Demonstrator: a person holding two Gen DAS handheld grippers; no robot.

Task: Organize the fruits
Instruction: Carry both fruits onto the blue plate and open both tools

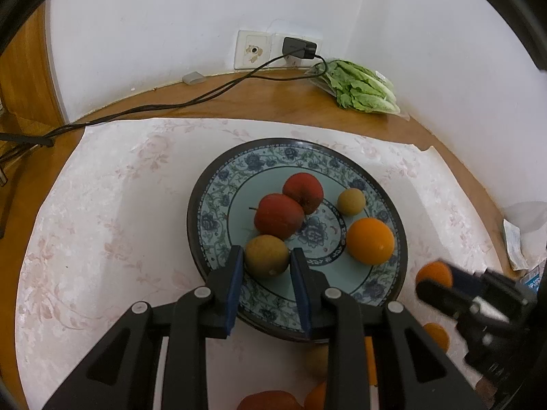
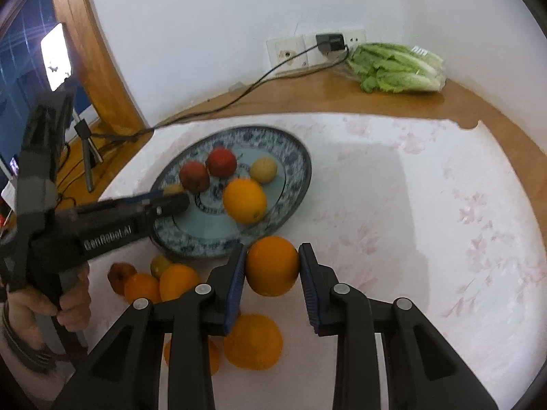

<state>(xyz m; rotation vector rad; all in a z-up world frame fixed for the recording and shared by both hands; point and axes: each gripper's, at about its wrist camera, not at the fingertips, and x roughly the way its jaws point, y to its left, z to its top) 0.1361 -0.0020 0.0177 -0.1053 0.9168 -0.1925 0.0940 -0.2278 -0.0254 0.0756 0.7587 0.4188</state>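
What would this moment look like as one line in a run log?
left gripper: around pear on plate | right gripper: holding orange

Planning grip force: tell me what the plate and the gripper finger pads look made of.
Plate: likely glazed ceramic, glossy with a printed blue floral pattern and dark rim. Finger pads: blue, matte, apparently ribbed rubber or soft plastic; the exact material is unclear.
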